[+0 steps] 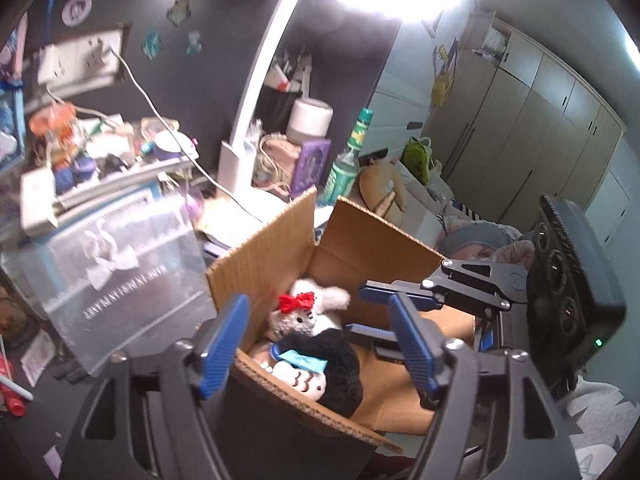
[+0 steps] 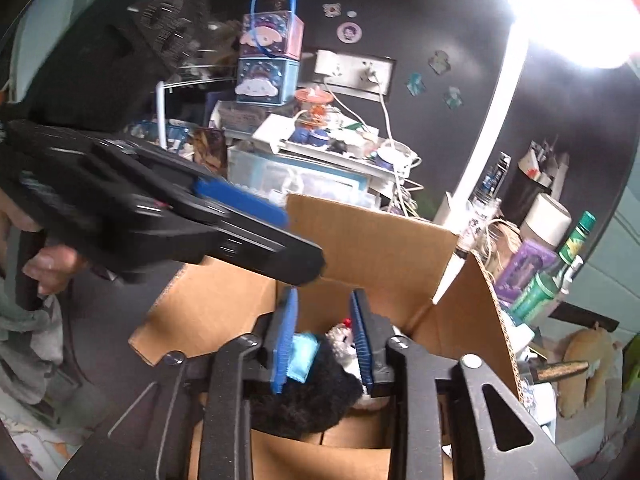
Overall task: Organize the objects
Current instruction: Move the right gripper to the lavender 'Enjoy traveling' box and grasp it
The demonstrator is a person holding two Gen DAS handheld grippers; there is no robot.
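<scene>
The left gripper hung over the near edge of the cardboard box, its blue pads spread wide with nothing pressed between them. Just ahead of it and below, inside the box, lay two plush toys: a white one with a red bow and, nearer to the gripper, a black one with a light blue bow. The two toys were touching.

The right gripper pointed down into the same box from the other side. Its pads stood only a little apart, and the black plush and its blue bow were seen between them and just beyond. The pads did not seem to press on the toy.

Both toys looked light, soft and easy to squeeze, not fragile. I think the best place to hold is the thick body, because a bow or an ear could slip or tear.
</scene>
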